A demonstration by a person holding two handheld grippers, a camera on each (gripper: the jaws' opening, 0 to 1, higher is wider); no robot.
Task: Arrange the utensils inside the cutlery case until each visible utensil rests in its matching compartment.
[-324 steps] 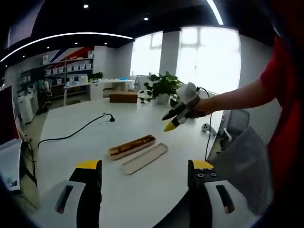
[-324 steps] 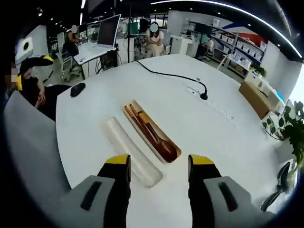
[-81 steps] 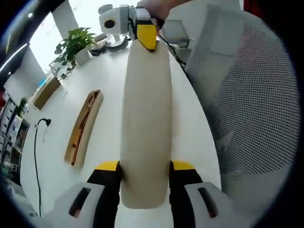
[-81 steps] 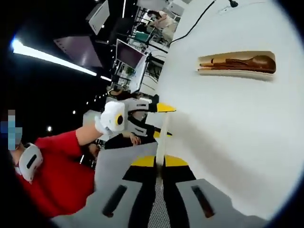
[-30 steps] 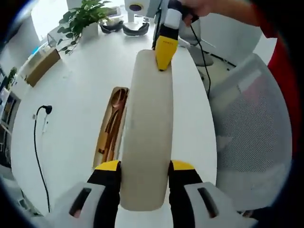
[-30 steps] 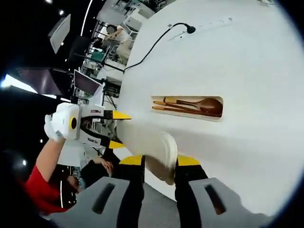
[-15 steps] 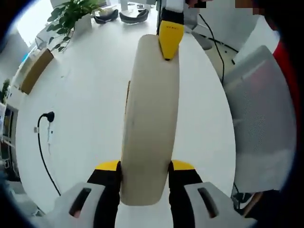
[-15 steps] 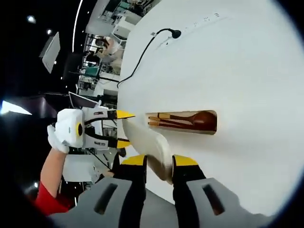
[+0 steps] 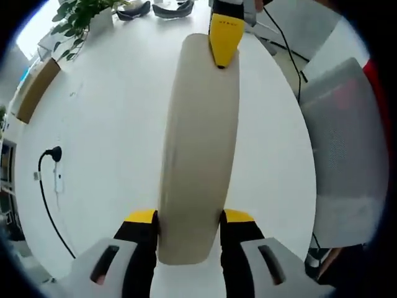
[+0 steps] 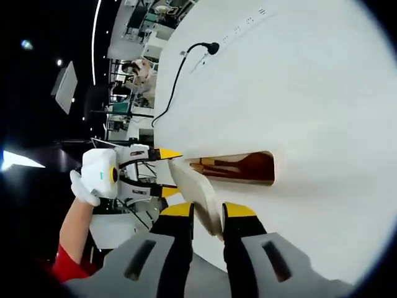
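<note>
A long beige lid (image 9: pixel 200 143) hangs over the white table (image 9: pixel 105 155), held at both ends. My left gripper (image 9: pixel 190 217) is shut on its near end, and my right gripper (image 9: pixel 223 38) pinches the far end with its yellow tip. In the left gripper view the lid hides what lies under it. In the right gripper view my right gripper (image 10: pixel 208 214) is shut on the lid (image 10: pixel 197 189), which shows nearly edge-on. Just beyond it lies the open wooden cutlery case (image 10: pixel 239 167) with dark wooden utensils inside. My left gripper (image 10: pixel 164 172) grips the lid's other end.
A black cable (image 9: pixel 44 186) runs across the table on the left, ending in a small stand microphone (image 10: pixel 211 47). A cardboard box (image 9: pixel 34 93) and a potted plant (image 9: pixel 77 18) stand at the far side. A mesh chair (image 9: pixel 347 143) sits off the table's right edge.
Both grippers have carried the lid across the table to over the case. The case, beside the lid a second ago, is now hidden under it in the left gripper view.
</note>
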